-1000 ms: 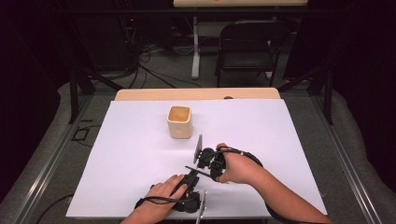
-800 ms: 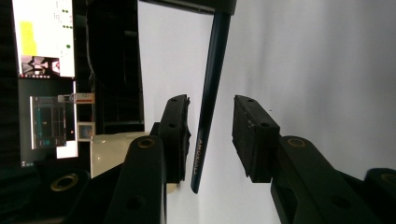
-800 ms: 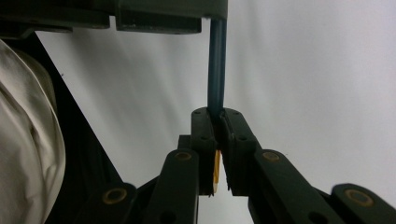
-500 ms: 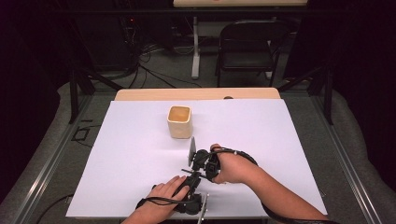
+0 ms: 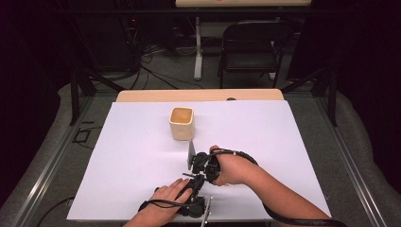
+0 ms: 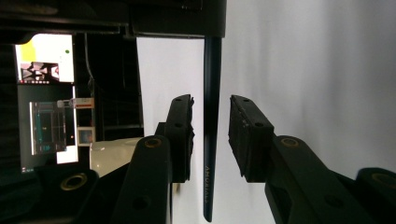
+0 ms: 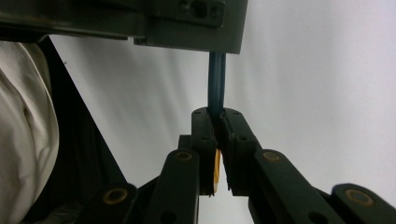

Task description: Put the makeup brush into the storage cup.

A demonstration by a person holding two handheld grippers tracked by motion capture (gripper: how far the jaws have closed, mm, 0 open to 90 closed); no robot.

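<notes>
Faint unreadable print on pencil [image 6: 211, 140]

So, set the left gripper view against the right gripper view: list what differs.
Left gripper view: cup, lit screens, left gripper open around the pencil, its jaws having just been closing. Right gripper view: right gripper shut on the pencil, a yellow bit low in its grip, white cloth. Both: pencil, white sheet.
</notes>
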